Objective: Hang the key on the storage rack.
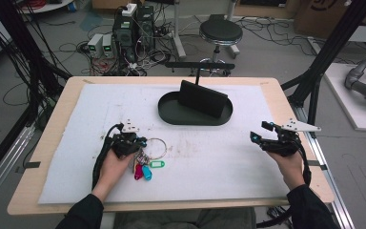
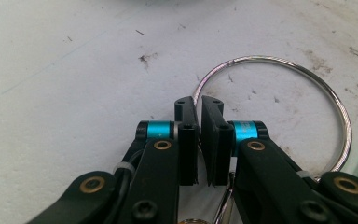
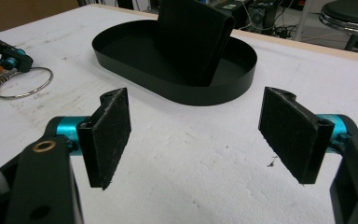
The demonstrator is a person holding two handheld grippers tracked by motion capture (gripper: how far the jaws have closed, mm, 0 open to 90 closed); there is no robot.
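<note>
Key ring point(image 1: 156, 148) flat on mat, left tongs point(image 2: 198, 140) pinching its wire, right tongs point(image 3: 205, 135) spread.

Between your two grippers the bench point(image 1: 248, 162) lies open, so you can cross there freely. Straight ahead, the black oval tray point(image 1: 171, 114) with the upright black wallet point(image 1: 202, 98) blocks the middle. At your left, the key ring point(image 1: 156, 148) and its coloured tags point(image 1: 145, 171) clutter the near side.
</note>
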